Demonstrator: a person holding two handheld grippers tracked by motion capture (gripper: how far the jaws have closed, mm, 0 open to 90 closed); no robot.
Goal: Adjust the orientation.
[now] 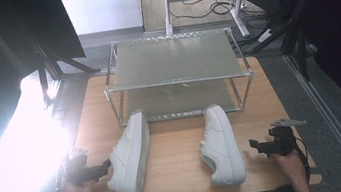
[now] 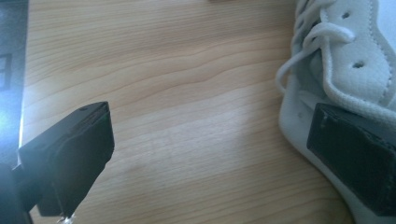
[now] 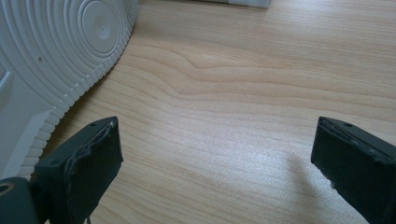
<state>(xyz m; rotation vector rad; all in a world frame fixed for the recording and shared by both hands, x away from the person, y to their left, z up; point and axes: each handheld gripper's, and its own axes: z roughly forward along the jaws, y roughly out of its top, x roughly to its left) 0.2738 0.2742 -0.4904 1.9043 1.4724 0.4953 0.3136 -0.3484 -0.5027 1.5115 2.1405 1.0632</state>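
Note:
Two white sneakers lie on their sides on the wooden table (image 1: 176, 150). The left sneaker (image 1: 130, 154) shows its laced upper (image 2: 341, 60) in the left gripper view. My left gripper (image 1: 106, 164) is open beside that shoe, one jaw over the shoe's edge. The right sneaker (image 1: 222, 145) shows its ribbed sole (image 3: 60, 51) in the right gripper view. My right gripper (image 1: 253, 144) stands open just right of it, with bare table between its jaws.
A metal two-tier shoe rack (image 1: 175, 75) stands at the back of the table, both shelves bare. Strong glare falls on the floor at the left (image 1: 19, 147). A desk frame and cables (image 1: 205, 0) lie beyond the table.

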